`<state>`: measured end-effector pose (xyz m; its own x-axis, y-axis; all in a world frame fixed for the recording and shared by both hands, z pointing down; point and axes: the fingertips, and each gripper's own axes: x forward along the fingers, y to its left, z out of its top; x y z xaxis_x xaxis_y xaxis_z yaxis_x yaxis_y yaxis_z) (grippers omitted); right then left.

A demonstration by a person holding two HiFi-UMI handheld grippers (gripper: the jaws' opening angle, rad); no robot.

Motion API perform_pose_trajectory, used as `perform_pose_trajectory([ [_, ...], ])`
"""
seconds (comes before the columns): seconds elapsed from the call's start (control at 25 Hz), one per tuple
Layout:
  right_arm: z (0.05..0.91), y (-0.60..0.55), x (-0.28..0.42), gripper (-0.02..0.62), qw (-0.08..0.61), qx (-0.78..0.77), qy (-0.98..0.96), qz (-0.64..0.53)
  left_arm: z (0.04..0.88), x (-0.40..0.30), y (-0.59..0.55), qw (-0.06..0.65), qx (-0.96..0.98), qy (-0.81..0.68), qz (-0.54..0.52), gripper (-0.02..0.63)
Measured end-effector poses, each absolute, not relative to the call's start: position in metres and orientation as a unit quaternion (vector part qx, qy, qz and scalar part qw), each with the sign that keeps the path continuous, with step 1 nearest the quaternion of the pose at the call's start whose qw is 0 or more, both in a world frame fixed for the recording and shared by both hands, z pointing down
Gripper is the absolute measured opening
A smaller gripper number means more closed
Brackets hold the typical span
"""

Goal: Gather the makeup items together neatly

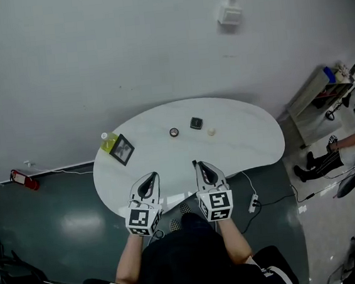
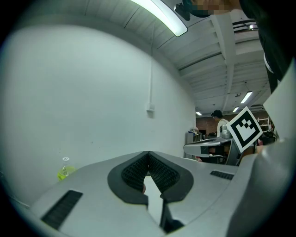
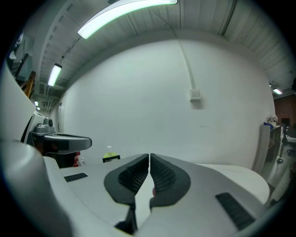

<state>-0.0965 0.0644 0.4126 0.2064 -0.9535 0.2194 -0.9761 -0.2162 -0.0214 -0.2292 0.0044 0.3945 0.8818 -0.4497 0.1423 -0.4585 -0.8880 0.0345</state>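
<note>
The left gripper and right gripper are held out side by side, nearly level, over the desk's near edge. Each is clenched on nothing. Toward the far edge a small ring-shaped item, a dark square compact and a pale, possibly round pot sit slightly apart. A framed picture and a yellow-green bottle stand at the left edge.

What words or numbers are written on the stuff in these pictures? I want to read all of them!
No words or numbers can be read anywhere.
Marker cubes on the left gripper and right gripper: black-and-white square patterns, not letters.
Yellow-green bottle: any label is too small to read.
Dark square case: no print shows.
</note>
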Motion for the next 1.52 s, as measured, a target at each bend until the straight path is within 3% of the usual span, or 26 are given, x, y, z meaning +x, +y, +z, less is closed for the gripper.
perform_pose_trajectory([
  [0.44,0.42,0.081,-0.083,0.037,0.065,0.787,-0.604,0.106,0.403,-0.218,0.01,0.035,0.974,-0.215,0.069,0.02],
  [0.88,0.424,0.09,-0.011,0.037,0.059,0.81,-0.57,0.123,0.409,-0.163,0.005,0.045,0.98,-0.184,0.069,0.02],
  [1.52,0.474,-0.022,0.075,0.037,0.118,0.697,-0.689,0.157,0.462,-0.079,-0.064,0.101,0.941,-0.304,0.107,0.02],
])
